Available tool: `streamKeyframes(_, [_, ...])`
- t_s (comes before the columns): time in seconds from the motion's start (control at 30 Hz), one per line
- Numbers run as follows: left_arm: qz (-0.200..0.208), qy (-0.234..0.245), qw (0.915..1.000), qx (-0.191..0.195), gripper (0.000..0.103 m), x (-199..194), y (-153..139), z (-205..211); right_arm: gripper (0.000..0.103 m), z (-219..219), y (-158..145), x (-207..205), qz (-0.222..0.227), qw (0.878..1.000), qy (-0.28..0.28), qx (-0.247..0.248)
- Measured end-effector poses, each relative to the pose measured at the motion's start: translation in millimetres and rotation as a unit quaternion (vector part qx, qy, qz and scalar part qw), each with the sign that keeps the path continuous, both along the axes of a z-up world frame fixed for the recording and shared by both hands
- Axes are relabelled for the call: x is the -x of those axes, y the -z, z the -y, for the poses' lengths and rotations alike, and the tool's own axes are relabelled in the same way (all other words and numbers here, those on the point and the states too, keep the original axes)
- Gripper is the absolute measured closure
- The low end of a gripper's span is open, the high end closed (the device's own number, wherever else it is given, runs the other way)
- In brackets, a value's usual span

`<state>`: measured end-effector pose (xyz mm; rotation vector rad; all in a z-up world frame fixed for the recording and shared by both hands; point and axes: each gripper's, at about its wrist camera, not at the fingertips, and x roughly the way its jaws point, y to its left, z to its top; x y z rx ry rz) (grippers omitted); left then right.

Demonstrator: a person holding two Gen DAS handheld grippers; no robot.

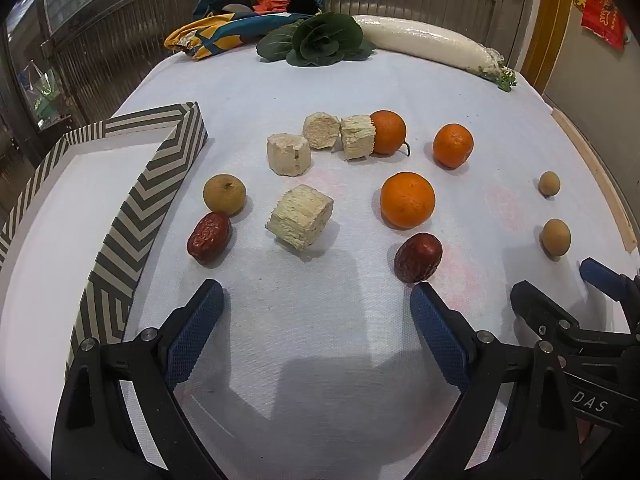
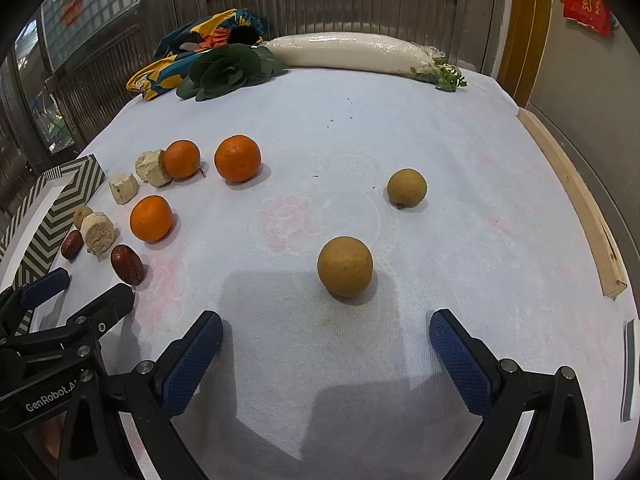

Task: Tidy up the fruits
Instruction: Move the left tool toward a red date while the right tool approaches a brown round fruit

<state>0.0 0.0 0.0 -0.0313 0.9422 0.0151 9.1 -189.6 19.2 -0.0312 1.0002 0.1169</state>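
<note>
left claw (image 1: 316,292) released, red date (image 1: 418,258) at right tip | right claw (image 2: 326,324) released, longan (image 2: 345,266) just ahead

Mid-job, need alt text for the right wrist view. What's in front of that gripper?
The open right gripper hovers low over a white tablecloth, a brown longan just ahead between its fingers. A second longan lies farther back; oranges and red dates sit left.

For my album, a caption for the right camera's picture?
Open right hand-held gripper facing a small brown fruit on the white tablecloth.
</note>
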Motion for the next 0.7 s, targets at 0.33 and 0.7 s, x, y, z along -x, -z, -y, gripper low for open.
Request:
streamKeyframes(0.33, [0.004,0.002,1.0000,0.003,0.008,11.8,-10.2,-6.1,0.003,-1.8,-14.7,11.5,0.033,0.999,-0.018,-0.030])
streamKeyframes(0.7, [0.062,0.008,0.9980,-0.009,0.008,41.8,-44.5,-9.0,0.003,2.5,-57.0,46.4,0.117,0.991,-0.022,-0.054])
